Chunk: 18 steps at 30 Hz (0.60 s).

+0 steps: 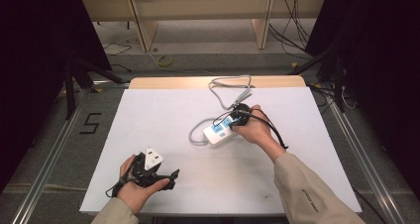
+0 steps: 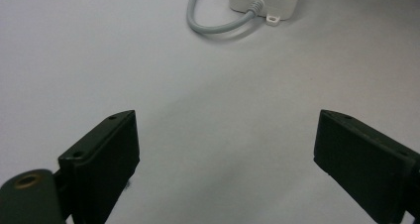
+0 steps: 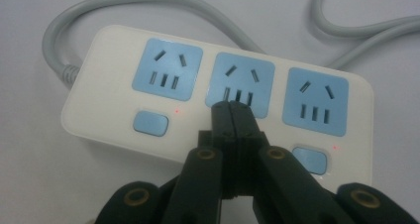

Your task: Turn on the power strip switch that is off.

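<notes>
1. Right now the right hand-held gripper (image 3: 233,107) has its black jaws pressed fully together with nothing between them, its tip on the white plastic power strip with three blue sockets (image 3: 218,95), at the lower edge of the middle socket.
2. To my eye the job in hand is working the strip's blue switch buttons (image 3: 150,123): small red lights glow beside the left and right buttons, so those look already on. Whether the middle one has been pressed I cannot tell, as the jaws cover that spot.
3. The strip lies flat on the white bench (image 1: 163,120), right of centre, with its grey cable (image 1: 225,87) looping away toward the far edge.
4. The left hand-held gripper (image 2: 225,149) rests low on the near left part of the bench, jaws wide apart and holding nothing, well apart from the strip.
</notes>
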Tool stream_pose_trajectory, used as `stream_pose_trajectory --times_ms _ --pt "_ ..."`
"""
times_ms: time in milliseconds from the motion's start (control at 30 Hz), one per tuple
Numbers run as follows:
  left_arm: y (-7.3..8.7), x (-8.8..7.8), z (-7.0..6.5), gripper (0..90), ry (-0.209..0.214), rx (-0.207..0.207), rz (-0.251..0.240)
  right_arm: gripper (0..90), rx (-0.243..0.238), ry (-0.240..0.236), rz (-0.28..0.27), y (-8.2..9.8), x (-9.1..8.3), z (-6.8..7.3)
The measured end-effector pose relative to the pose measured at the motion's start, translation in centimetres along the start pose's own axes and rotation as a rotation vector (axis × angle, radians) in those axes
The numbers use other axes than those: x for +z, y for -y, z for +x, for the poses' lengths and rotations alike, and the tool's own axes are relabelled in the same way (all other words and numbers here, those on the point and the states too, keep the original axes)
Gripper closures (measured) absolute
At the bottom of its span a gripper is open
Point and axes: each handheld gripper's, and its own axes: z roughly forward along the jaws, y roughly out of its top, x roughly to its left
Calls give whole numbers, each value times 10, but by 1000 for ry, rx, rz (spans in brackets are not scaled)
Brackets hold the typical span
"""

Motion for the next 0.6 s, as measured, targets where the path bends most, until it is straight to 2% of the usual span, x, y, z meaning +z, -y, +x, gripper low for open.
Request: stream_pose_trajectory --times_ms 600 --pt "0 0 -1 98 1 2 -1 900 3 8 26 -4 1 1"
